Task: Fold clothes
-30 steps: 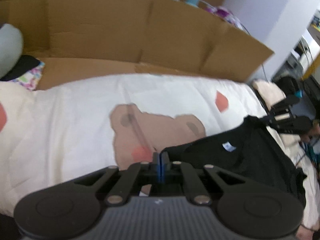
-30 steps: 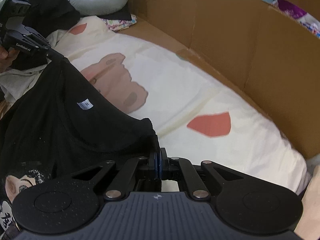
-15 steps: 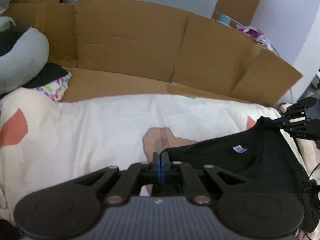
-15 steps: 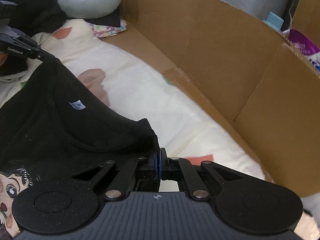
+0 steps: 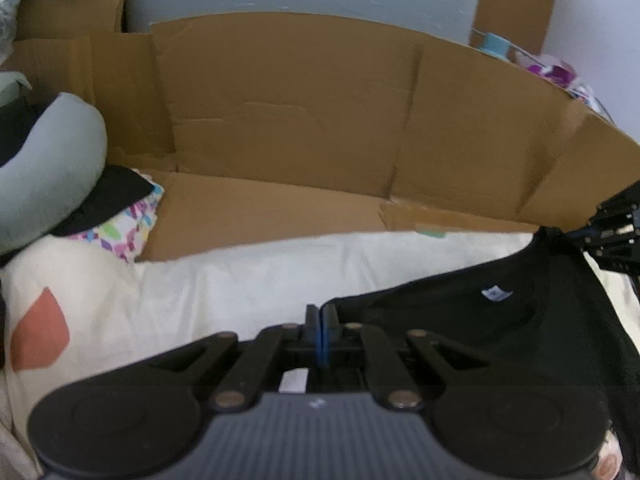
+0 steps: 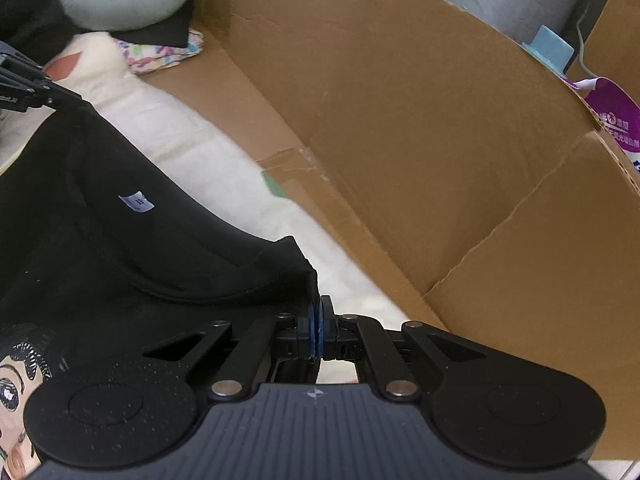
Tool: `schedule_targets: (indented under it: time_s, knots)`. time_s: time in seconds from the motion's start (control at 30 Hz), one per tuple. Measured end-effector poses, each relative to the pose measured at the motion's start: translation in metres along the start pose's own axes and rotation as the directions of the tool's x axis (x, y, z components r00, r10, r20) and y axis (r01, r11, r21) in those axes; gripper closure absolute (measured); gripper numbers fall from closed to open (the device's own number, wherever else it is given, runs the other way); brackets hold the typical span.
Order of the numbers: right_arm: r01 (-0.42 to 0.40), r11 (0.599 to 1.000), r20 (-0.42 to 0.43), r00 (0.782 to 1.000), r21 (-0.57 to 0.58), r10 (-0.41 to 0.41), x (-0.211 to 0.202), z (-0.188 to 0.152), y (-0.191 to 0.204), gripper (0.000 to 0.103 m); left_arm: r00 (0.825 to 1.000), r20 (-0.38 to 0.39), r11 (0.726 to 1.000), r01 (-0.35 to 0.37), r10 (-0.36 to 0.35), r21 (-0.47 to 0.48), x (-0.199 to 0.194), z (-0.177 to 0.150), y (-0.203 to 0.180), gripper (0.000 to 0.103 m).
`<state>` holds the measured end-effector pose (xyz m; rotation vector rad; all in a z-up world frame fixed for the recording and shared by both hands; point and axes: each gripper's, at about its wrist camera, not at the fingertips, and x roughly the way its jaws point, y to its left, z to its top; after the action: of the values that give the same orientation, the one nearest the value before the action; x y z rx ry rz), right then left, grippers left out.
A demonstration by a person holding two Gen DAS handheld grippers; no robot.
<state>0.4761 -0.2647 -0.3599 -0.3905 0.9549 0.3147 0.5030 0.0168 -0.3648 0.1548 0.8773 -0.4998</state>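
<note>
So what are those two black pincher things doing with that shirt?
A person is holding a black T-shirt up by its shoulders, one in each tool. The left tool is shut on one shoulder corner and the right tool is shut on the other, so the neckline hangs stretched between them. Below is a cream blanket, with a cardboard wall behind. No fold shows yet.

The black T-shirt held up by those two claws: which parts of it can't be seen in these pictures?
- Black T-shirt: the hem and sleeves are cut off by the lower and left edges in the right wrist view.
- Cartoon print: only a sliver shows; the frame edge and right claw hide the rest.
- Neck label: its text is too small and blurred to read.
- Left claw: the pinched cloth is hidden.
</note>
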Motion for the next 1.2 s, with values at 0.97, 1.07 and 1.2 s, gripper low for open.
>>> schedule_targets:
  time_s: [0.97, 1.07, 1.2]
  knots:
    - [-0.145, 0.962, -0.064, 0.984, 0.233, 0.164, -0.053, -0.084, -0.035, 0.059, 0.981, -0.181, 0.995, -0.083, 0.071, -0.059, -0.069, -0.063, -0.010, 0.051]
    - [-0.134, 0.957, -0.073, 0.985, 0.258, 0.157, -0.064, -0.108, -0.035, 0.059, 0.978, -0.194, 0.993, -0.094, 0.079, -0.068, -0.082, -0.079, -0.013, 0.051]
    - [-0.145, 0.946, -0.066, 0.983, 0.289, 0.170, -0.071, -0.134, -0.035, 0.059, 0.975, -0.198, 0.991, -0.114, 0.098, -0.075, -0.092, -0.096, -0.011, 0.051]
